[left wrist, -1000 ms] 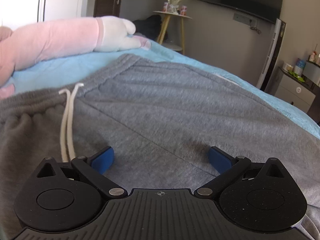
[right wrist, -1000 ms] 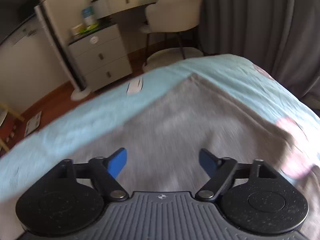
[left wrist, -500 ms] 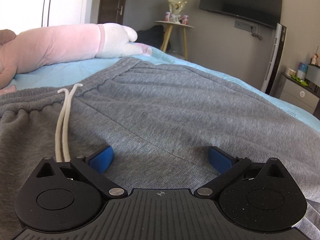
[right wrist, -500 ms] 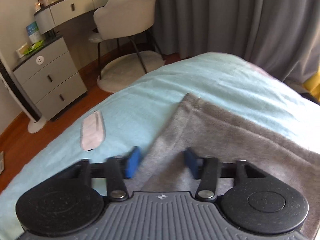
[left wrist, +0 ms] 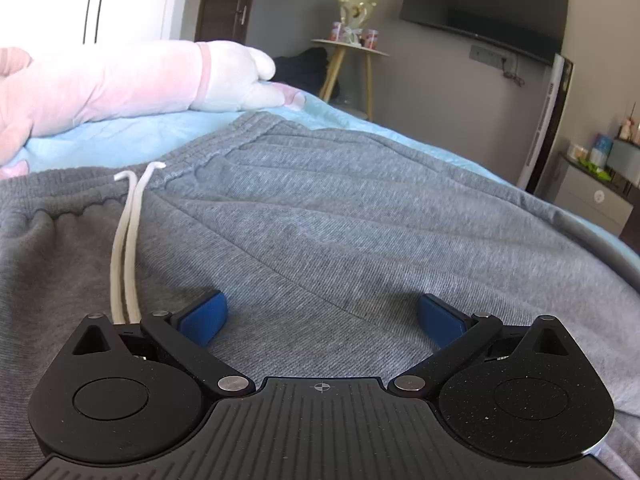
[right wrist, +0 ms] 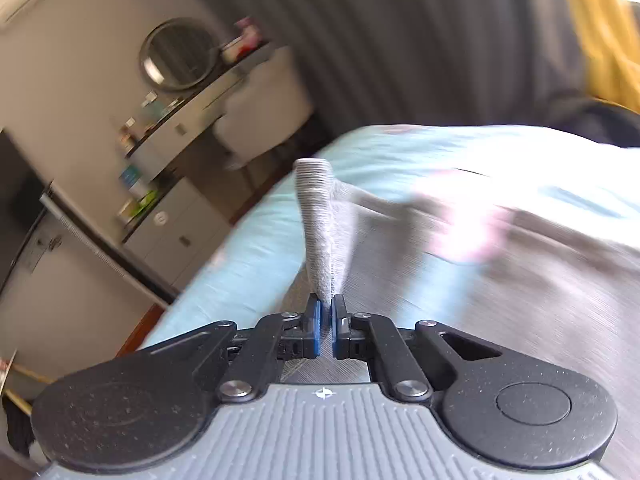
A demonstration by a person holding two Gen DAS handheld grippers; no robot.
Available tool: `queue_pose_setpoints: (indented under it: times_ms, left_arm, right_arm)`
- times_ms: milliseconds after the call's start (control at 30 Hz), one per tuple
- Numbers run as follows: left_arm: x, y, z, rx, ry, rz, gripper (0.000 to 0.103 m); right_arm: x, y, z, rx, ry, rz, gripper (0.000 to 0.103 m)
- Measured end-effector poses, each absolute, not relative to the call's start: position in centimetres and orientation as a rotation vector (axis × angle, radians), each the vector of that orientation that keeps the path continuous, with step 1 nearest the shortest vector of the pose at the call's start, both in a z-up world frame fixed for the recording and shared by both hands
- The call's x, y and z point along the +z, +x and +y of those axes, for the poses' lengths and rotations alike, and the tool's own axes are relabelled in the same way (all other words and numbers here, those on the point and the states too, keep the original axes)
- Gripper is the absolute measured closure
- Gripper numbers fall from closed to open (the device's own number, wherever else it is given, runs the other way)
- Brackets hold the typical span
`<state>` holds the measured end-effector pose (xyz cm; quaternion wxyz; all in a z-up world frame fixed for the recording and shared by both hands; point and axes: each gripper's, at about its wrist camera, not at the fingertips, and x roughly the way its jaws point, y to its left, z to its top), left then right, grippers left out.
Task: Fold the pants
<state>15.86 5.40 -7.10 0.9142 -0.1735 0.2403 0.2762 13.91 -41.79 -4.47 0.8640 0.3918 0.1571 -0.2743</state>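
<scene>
Since half a second ago the right gripper (right wrist: 327,322) has gone from straddling the hem corner with its jaws part-way apart to having them clamped on that corner, and it has lifted and tilted, so the cuff (right wrist: 318,216) now stands up from the bed (right wrist: 248,240) in a narrow ribbed peak; the right view is blurred with motion. The left gripper (left wrist: 320,316) has barely changed: it hovers low over the waist end of the grey pants (left wrist: 320,216), jaws wide apart and holding nothing, with the white drawstring (left wrist: 128,240) just to its left. The pants still lie spread flat on the light blue bed near a pink plush toy (left wrist: 100,80). By my reading the fold is only beginning: the leg end is gripped, no layer is laid over yet.
</scene>
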Motion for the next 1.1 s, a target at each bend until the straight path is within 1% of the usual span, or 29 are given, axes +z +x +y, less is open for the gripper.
queue_pose_setpoints:
  times_ms: [67, 167, 200, 267, 300, 333, 400, 467, 533, 600, 633, 667, 700, 800, 833, 900, 933, 967, 1100]
  left_arm:
    - [-6.9, 15.5, 5.9, 0.550, -0.387, 0.491, 0.000]
    - [-5.7, 14.9, 6.0, 0.517, -0.417, 0.511, 0.000]
    - [-5.0, 14.8, 6.0, 0.479, -0.438, 0.516, 0.000]
    - [-2.8, 14.9, 5.8, 0.395, -0.478, 0.496, 0.000]
    - [-1.6, 15.3, 5.5, 0.350, -0.481, 0.480, 0.000]
    - [-0.4, 15.9, 5.2, 0.304, -0.472, 0.461, 0.000]
    - [1.6, 18.2, 4.8, 0.232, -0.449, 0.450, 0.000]
    - [2.6, 22.0, 4.7, 0.177, -0.447, 0.493, 0.000]
    - [2.4, 26.1, 5.0, 0.149, -0.469, 0.562, 0.000]
    - [1.3, 29.8, 5.7, 0.160, -0.512, 0.634, 0.001]
    - [0.7, 31.3, 6.0, 0.179, -0.538, 0.666, 0.012]
    - [0.0, 32.3, 6.5, 0.197, -0.568, 0.696, 0.034]
    - [-0.7, 33.3, 7.0, 0.199, -0.608, 0.726, 0.041]
    - [-3.3, 35.2, 8.5, 0.191, -0.736, 0.806, 0.044]
    - [-4.0, 35.4, 8.9, 0.199, -0.768, 0.816, 0.046]
    - [-4.9, 35.1, 9.7, 0.201, -0.824, 0.801, 0.064]
    - [-5.1, 34.9, 9.9, 0.190, -0.841, 0.795, 0.089]
    - [-5.0, 34.6, 10.4, 0.179, -0.847, 0.795, 0.095]
    - [-3.1, 32.3, 9.8, 0.171, -0.766, 0.742, 0.096]
  right_arm:
    - [-6.1, 11.0, -41.6, -0.610, 0.857, 0.319, 0.098]
    - [-8.6, 10.3, -43.0, -0.615, 0.986, 0.352, 0.097]
    - [-9.4, 10.4, -43.5, -0.596, 1.021, 0.348, 0.092]
    - [-10.4, 10.5, -44.1, -0.567, 1.070, 0.341, 0.088]
    - [-11.0, 10.4, -44.4, -0.541, 1.102, 0.325, 0.083]
    - [-11.4, 10.4, -44.6, -0.512, 1.135, 0.310, 0.080]
    - [-11.7, 11.0, -45.1, -0.472, 1.183, 0.290, 0.074]
    - [-11.8, 11.3, -45.0, -0.433, 1.186, 0.287, 0.070]
    - [-12.0, 11.8, -45.2, -0.392, 1.191, 0.284, 0.070]
    - [-12.2, 12.2, -45.5, -0.365, 1.201, 0.283, 0.072]
    - [-12.3, 12.3, -45.8, -0.353, 1.213, 0.279, 0.074]
    - [-12.5, 12.2, -46.0, -0.348, 1.220, 0.280, 0.081]
    - [-12.7, 12.1, -46.2, -0.343, 1.222, 0.281, 0.089]
    - [-13.4, 11.6, -46.7, -0.315, 1.270, 0.272, 0.095]
    - [-13.6, 11.7, -46.8, -0.305, 1.281, 0.267, 0.095]
    - [-13.8, 11.8, -47.0, -0.294, 1.292, 0.260, 0.096]
    - [-13.8, 11.9, -47.0, -0.290, 1.293, 0.257, 0.096]
    - [-13.8, 11.9, -46.9, -0.288, 1.290, 0.255, 0.096]
    - [-13.3, 11.5, -47.0, -0.275, 1.282, 0.250, 0.097]
